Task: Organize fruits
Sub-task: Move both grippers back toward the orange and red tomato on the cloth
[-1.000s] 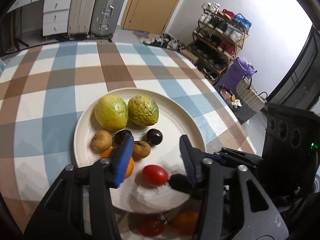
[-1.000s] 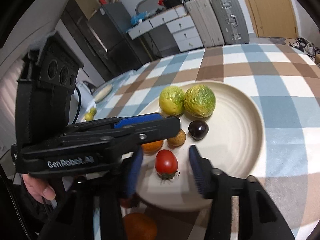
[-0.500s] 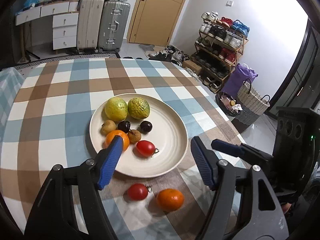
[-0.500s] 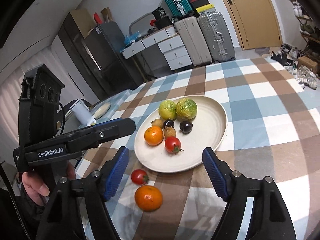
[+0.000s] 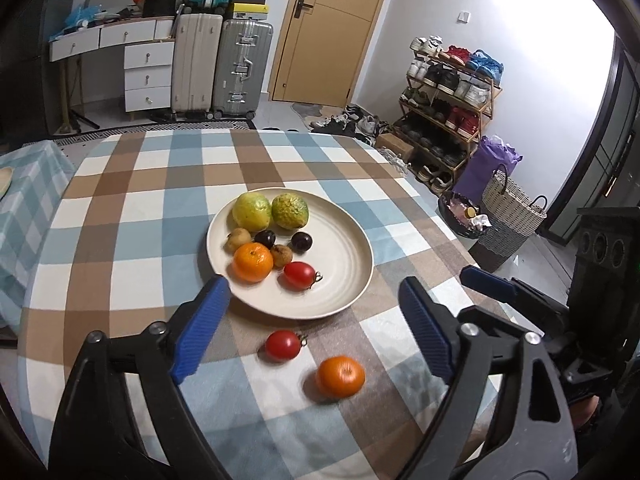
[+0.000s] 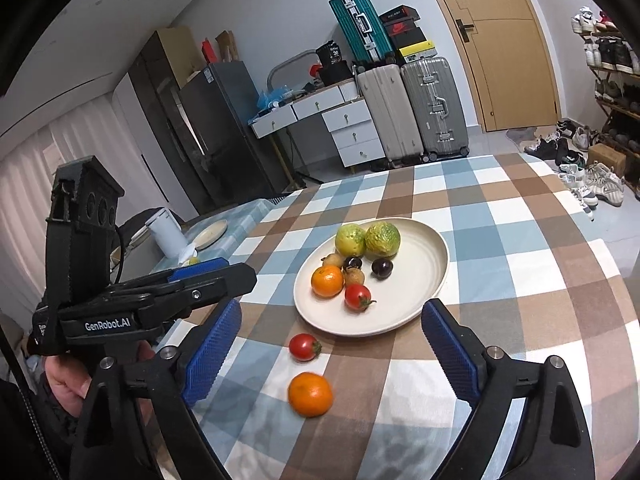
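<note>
A cream plate [image 5: 344, 264] [image 6: 420, 276] on the checked tablecloth holds two green-yellow fruits [image 5: 290, 210], an orange [image 5: 253, 262], a red tomato [image 5: 299, 275], two dark plums and two small brown fruits. A second tomato [image 5: 283, 345] [image 6: 304, 347] and a second orange [image 5: 340, 375] [image 6: 310, 394] lie on the cloth in front of the plate. My left gripper [image 5: 312, 336] is open and empty above them. My right gripper [image 6: 340, 348] is open and empty, also above the loose fruits. The left gripper also shows in the right wrist view [image 6: 192, 276].
The table edge drops off at the right toward a woven basket [image 5: 508, 216] and a shoe rack [image 5: 452, 92]. A side table with a small plate [image 6: 210, 234] and a white cup [image 6: 166, 232] stands to the left. Suitcases and drawers stand at the back.
Both grippers have pulled back and up from the plate and opened wider. The tomato stays on the plate. The loose tomato and orange on the cloth have come fully into view.
</note>
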{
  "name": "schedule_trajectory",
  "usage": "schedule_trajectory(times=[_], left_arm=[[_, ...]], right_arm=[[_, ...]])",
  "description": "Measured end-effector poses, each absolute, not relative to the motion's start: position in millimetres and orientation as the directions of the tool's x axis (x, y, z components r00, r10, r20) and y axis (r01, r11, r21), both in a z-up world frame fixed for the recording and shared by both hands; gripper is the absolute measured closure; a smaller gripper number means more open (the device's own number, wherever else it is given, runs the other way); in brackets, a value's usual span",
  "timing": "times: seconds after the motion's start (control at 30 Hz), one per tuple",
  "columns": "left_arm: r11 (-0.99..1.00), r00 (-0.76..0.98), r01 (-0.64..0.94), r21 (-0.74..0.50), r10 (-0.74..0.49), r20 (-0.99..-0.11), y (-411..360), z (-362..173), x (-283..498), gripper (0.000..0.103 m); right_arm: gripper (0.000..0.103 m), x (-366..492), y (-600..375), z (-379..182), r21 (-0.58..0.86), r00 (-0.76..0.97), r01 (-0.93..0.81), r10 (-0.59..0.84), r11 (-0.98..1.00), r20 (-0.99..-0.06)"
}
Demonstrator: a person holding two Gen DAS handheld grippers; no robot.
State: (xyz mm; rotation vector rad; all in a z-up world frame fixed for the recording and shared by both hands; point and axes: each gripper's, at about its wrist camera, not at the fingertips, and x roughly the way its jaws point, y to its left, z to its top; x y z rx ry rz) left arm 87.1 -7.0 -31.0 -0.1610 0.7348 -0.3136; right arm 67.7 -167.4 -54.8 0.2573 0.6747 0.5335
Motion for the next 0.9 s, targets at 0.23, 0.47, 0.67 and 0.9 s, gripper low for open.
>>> schedule_trajectory(times=[0.23,0.47,0.67,0.9], left_arm=[[0.952,0.722,0.137,-0.274,-0.286,-0.63,12,-52,63,0.001],[0.954,0.696,0.112,-0.279,-0.276,-0.663,21,-94,47,0.001],[0.96,0.686,0.101,-0.26,-0.256,-0.681,24,-118,46,0.001],[0.958,0.675,0.087,-0.272,-0.257,-0.692,31,-131,52,0.001]], right_arm=[[0.006,50,-162,-64,0.384,0.643,-0.395,0.55,0.835,-0.533],[0.004,40,-151,-88,0.376,0.612,-0.398,0.548,0.836,-0.57],[0.004,47,-140,-114,0.398,0.552,-0.395,0.56,0.828,-0.618],[0.004,60,-133,-134,0.46,0.483,-0.368,0.589,0.808,-0.648]])
